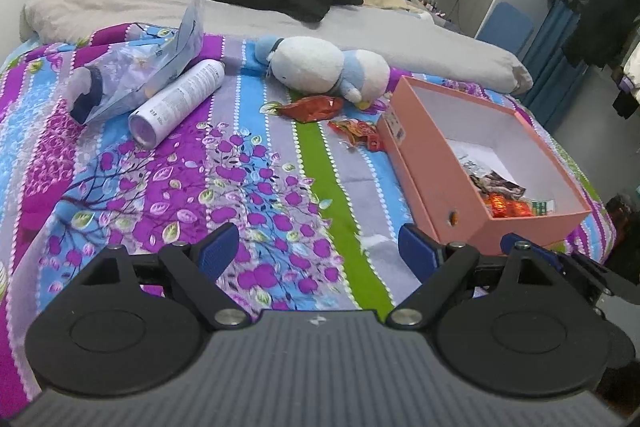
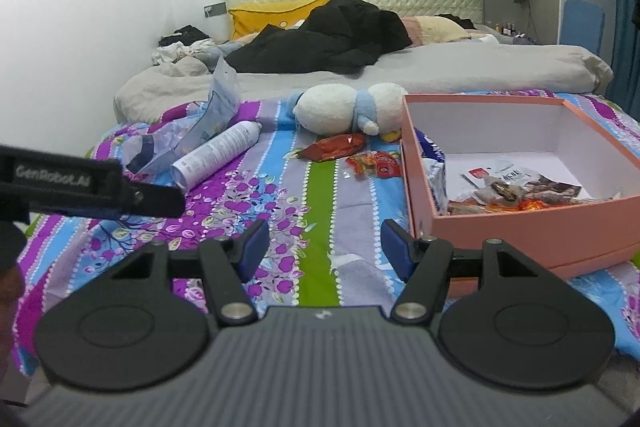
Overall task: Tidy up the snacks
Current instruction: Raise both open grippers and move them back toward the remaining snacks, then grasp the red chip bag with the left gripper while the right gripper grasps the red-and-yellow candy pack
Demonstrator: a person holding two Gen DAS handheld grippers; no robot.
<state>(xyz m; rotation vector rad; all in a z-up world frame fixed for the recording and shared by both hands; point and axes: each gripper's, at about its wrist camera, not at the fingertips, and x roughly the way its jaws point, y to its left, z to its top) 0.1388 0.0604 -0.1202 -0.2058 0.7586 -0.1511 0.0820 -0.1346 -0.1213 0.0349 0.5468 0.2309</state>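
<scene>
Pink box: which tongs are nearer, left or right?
Right. The right tongs hover open at the near corner of the pink box, almost beside its wall; the left tongs, also open, sit further left over the quilt.

Left of my pink cardboard box [image 1: 448, 195] lie two red foil snack packets [image 1: 310, 108], a white-and-blue plush toy [image 1: 320, 67] behind them, more packets inside.
</scene>
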